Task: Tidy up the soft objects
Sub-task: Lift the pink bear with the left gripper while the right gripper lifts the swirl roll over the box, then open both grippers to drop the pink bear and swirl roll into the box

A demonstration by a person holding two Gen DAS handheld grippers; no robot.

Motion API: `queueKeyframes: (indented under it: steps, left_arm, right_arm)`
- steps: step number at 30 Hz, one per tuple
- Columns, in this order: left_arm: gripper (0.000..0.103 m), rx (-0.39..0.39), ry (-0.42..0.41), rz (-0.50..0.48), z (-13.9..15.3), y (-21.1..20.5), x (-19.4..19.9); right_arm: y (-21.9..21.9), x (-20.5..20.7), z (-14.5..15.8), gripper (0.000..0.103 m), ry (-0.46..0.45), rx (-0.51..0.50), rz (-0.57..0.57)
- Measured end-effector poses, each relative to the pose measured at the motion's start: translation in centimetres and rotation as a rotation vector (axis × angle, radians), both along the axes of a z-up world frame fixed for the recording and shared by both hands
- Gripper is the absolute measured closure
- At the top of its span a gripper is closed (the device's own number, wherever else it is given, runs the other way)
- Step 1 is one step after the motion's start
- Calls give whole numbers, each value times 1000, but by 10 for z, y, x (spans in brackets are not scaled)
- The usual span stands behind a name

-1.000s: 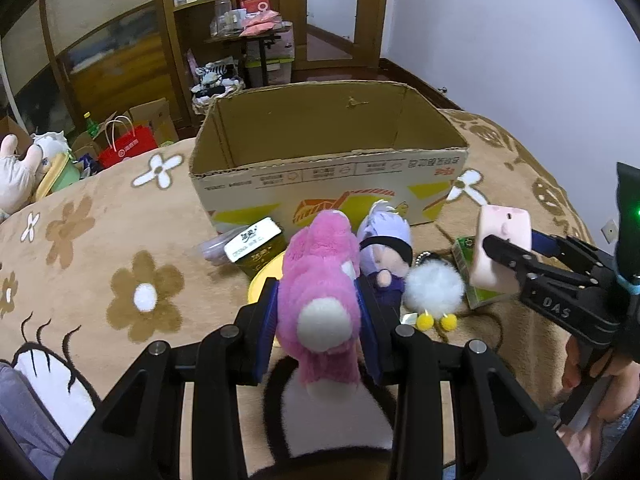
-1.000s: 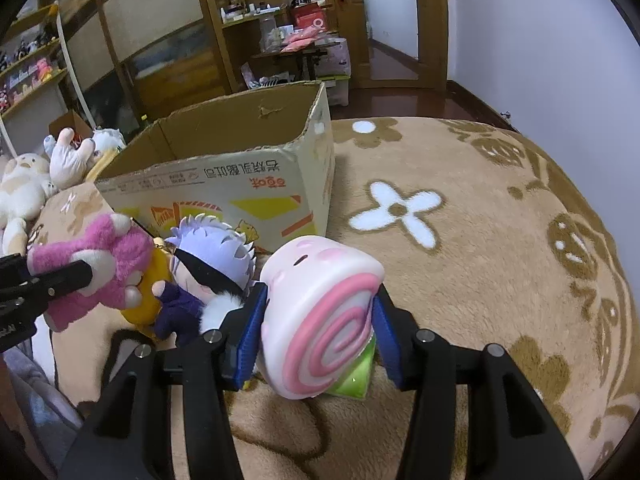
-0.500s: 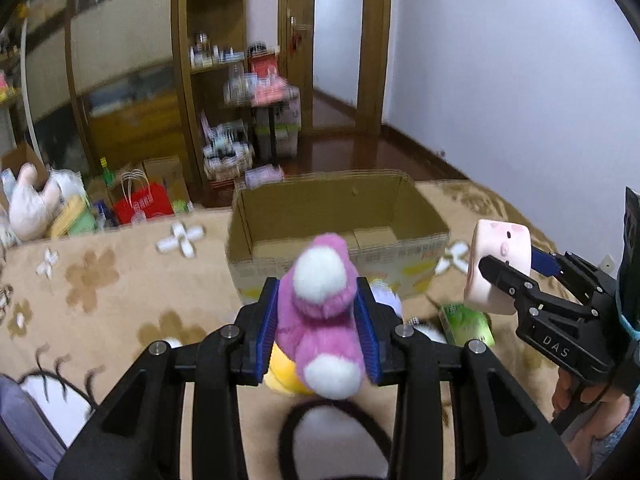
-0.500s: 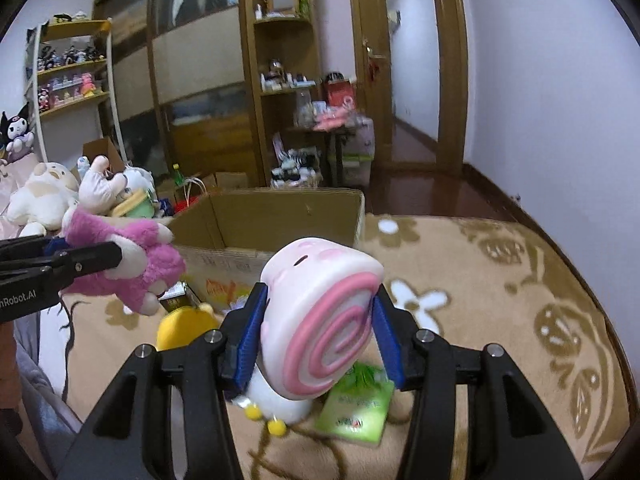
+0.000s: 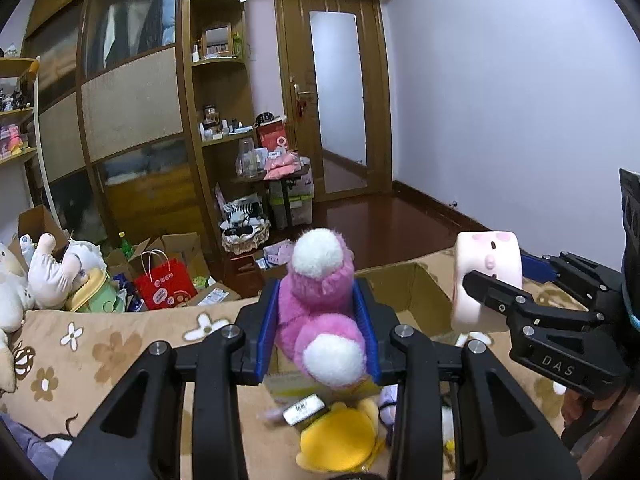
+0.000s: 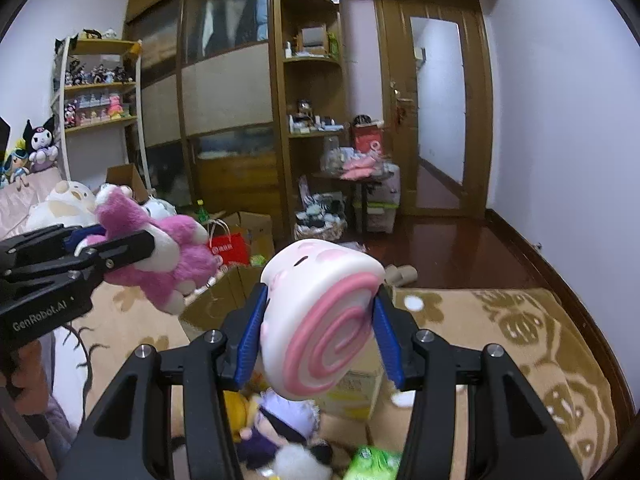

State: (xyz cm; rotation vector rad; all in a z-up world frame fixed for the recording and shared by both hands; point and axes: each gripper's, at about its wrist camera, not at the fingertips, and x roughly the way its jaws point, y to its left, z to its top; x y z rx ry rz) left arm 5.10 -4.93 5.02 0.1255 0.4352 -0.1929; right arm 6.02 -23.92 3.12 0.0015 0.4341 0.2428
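left gripper (image 5: 318, 328) clamps the pink plush (image 5: 320, 312), right gripper (image 6: 316, 336) grips the swirl squishy (image 6: 320, 320); box (image 5: 420, 292) at center looks empty, nothing sorted yet.

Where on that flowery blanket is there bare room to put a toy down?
Free: the blanket right of the cardboard box, and the stretch left of it. Crowded: just in front of the box, around the yellow plush and doll.

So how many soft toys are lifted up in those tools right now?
2: a pink plush clamped in the left tool, a pink swirl roll in the right tool. Others lie below.
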Motion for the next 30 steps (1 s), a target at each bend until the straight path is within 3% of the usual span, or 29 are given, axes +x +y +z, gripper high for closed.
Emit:
queueKeyframes:
  steps: [7,17,22,30]
  left_arm:
    - [68,18,6,38,-11,9,39]
    - [68,-33,71,30,-44,17,80]
    - [68,-63,166,39,-68,23,102]
    - [64,-38,258,74,-89,26,114]
  right_arm:
    - [14,26,-9,49,-5,-30,18]
    - [20,67,-47,49,52,-34,19]
    - [17,82,-67,48,99,-26,12]
    - [13,93,-86,41,154,-2,-6]
